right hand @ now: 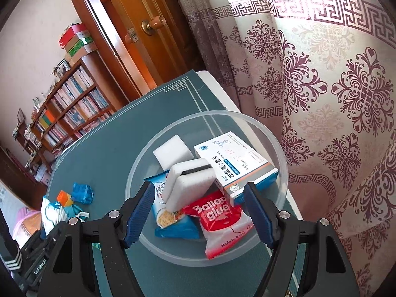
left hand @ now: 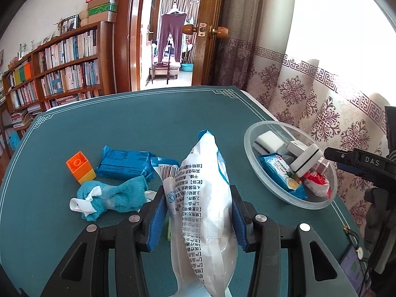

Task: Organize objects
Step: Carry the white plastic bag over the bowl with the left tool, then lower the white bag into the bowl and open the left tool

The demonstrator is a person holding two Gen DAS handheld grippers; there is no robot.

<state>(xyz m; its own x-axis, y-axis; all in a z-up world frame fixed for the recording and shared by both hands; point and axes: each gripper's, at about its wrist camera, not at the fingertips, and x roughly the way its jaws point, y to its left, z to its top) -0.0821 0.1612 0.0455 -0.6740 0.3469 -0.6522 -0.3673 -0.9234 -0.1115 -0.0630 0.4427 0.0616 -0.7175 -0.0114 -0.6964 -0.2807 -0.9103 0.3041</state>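
The soft white plastic pouch printed with black text (left hand: 203,205) sat pinched between the blue ribbed pads of the left gripper (left hand: 198,216), held above the near part of the green table mat (left hand: 74,128). Its film looked slick and crinkly, and the pouch sagged beyond the pads, so it could probably slide out or swing into the rim on the way over. The round clear plastic bowl (right hand: 269,136) stood to the right, already crowded: a white sponge with a black slit (right hand: 190,185), a white-and-blue carton (right hand: 235,163), a red glossy sachet (right hand: 217,220) and a blue snack wrapper (right hand: 170,220). A bulky pouch dropped there might topple the leaning sponge. The right gripper (right hand: 198,216) hung over the bowl with its jaws spread, nothing between them. On the left lay a teal knitted cloth (left hand: 111,195), a blue foil pack (left hand: 123,164) and an orange-and-yellow block (left hand: 80,168).
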